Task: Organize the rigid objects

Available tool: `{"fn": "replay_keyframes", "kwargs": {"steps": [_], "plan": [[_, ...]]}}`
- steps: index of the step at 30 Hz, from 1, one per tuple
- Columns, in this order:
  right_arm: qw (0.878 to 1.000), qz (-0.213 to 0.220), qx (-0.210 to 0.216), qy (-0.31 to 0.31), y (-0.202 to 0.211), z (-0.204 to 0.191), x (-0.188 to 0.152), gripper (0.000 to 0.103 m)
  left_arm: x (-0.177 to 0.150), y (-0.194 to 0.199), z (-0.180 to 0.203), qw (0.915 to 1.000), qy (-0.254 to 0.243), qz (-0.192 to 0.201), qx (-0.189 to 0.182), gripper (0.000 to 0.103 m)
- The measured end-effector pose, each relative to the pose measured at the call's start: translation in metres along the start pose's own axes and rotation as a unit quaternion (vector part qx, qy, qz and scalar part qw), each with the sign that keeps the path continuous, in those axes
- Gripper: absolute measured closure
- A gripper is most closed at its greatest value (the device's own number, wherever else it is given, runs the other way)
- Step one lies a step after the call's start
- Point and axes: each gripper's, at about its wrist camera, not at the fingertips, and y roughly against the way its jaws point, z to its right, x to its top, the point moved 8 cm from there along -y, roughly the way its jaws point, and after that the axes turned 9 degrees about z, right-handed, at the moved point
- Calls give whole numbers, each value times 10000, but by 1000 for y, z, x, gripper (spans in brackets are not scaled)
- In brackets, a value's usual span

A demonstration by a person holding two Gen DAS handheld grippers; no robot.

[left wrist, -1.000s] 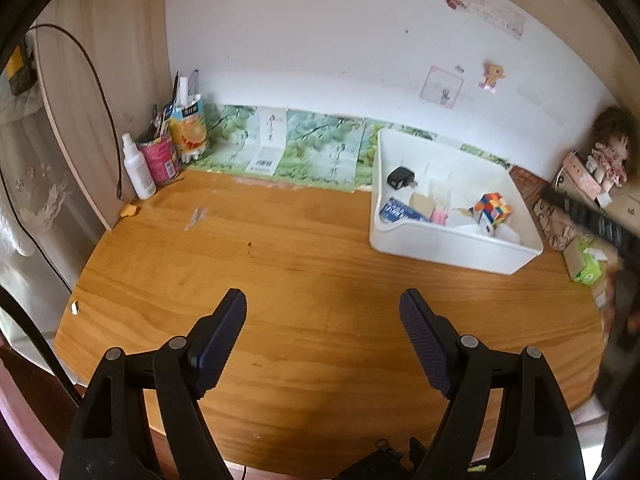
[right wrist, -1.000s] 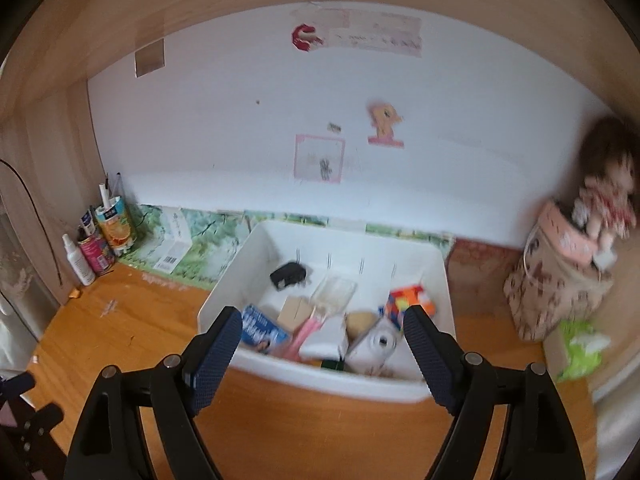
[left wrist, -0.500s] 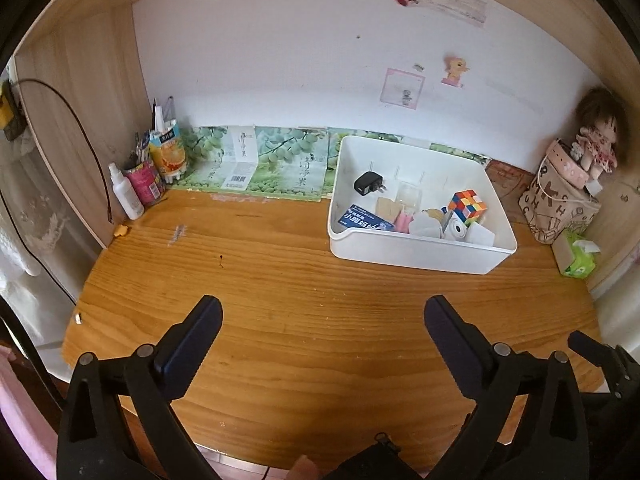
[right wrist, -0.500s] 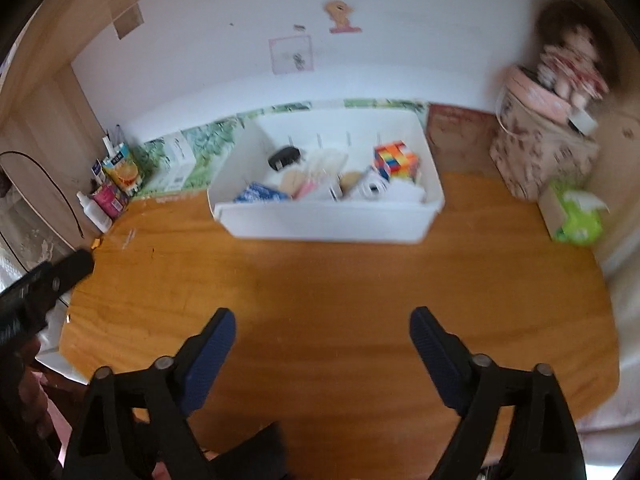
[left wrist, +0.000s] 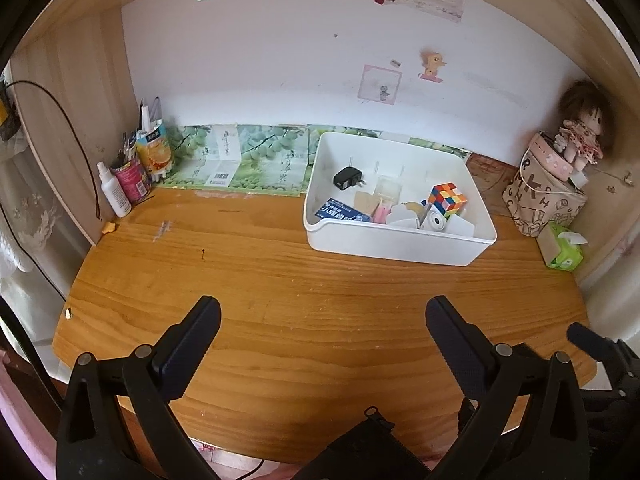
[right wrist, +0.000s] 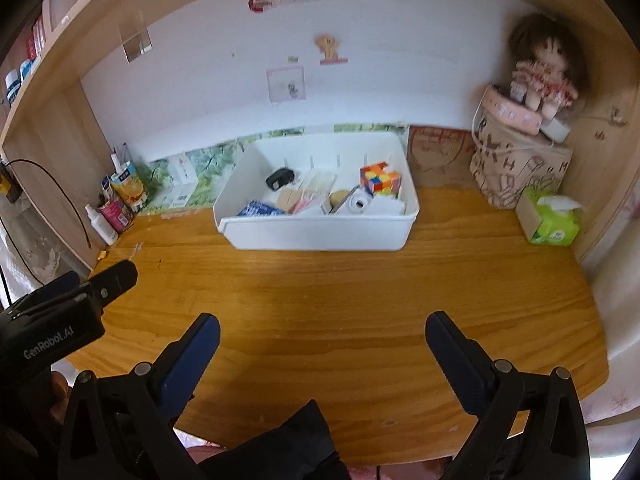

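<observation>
Left two-finger black gripper [left wrist: 322, 316] spread wide, gripping nothing, above the wooden desk [left wrist: 280, 280], well short of the white rectangular plastic bin [left wrist: 394, 246]. Right black gripper [right wrist: 322, 332] likewise spread and bare. Inside the bin: multicoloured puzzle cube [left wrist: 447, 199], black plug adapter [left wrist: 347, 178].

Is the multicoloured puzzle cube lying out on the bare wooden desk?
No, the puzzle cube sits inside the white bin among other small items.
</observation>
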Motion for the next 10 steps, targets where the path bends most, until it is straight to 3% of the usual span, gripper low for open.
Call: {"fn": "replay_keyframes", "kwargs": {"steps": [10], "plan": [[9999, -114, -51, 30, -9, 5, 0, 0, 10, -2, 9, 9996, -243, 130, 42, 1]]}}
